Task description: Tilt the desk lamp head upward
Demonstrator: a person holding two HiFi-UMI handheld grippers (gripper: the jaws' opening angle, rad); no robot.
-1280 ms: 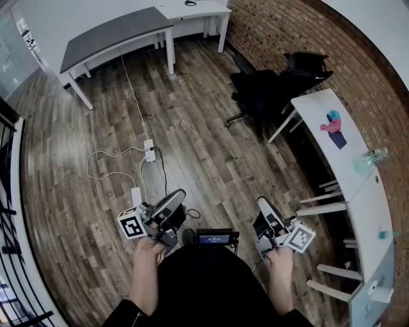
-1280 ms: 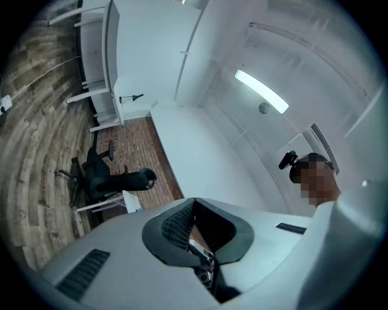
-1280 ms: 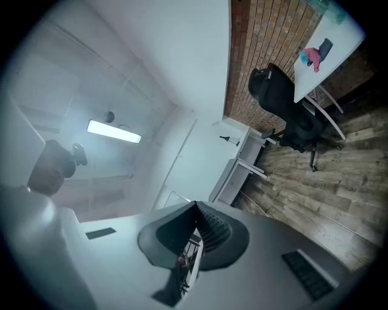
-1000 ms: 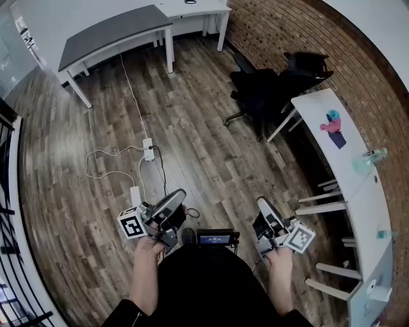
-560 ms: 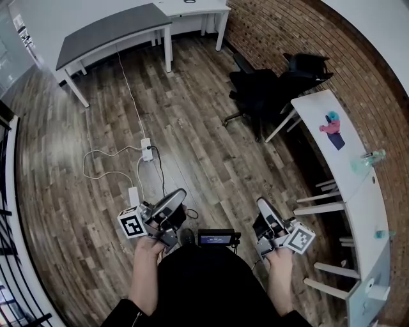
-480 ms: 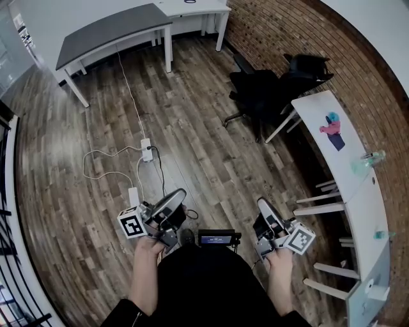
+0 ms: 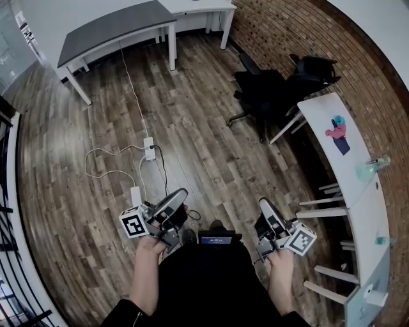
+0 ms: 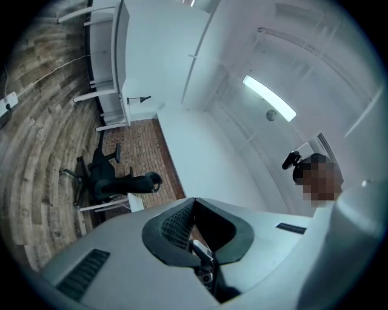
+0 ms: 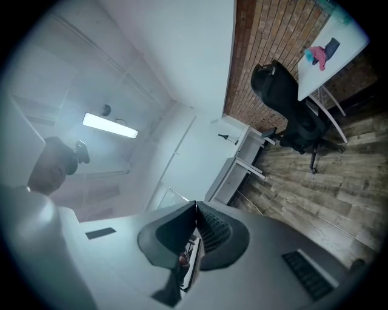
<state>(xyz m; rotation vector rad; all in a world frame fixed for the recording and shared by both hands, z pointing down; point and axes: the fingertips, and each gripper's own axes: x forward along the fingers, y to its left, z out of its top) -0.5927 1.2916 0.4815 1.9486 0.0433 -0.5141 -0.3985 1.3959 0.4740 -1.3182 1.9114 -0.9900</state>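
Grey plastic jaws of the left gripper (image 7: 181, 194) are pressed together, tip to tip, with nothing between them. The right gripper (image 7: 264, 205) is the same: its two dark ribbed pads meet in a closed line and pinch nothing. Each is held in a hand low in front of the person's dark-clothed body, a cube of square markers at its rear, both pointing forward and apart from each other. A small black screen device (image 7: 216, 239) sits between them, close to the body.

Ahead of both grippers stretches a brown wood-plank floor (image 7: 192, 121). A white power strip with trailing cables (image 7: 149, 149) lies on it a little beyond the left gripper. Far ahead stand a grey-topped table with white legs (image 7: 115, 29) and, beside it, a white desk (image 7: 204, 6).

On that white desk, well apart from either gripper, stands a small black desk lamp (image 8: 143, 98); it is too small to tell how its head is angled.

Ahead and right of the right gripper, black office chairs (image 7: 271, 89) stand against a red brick wall (image 7: 287, 32), next to a long white counter (image 7: 358, 191).
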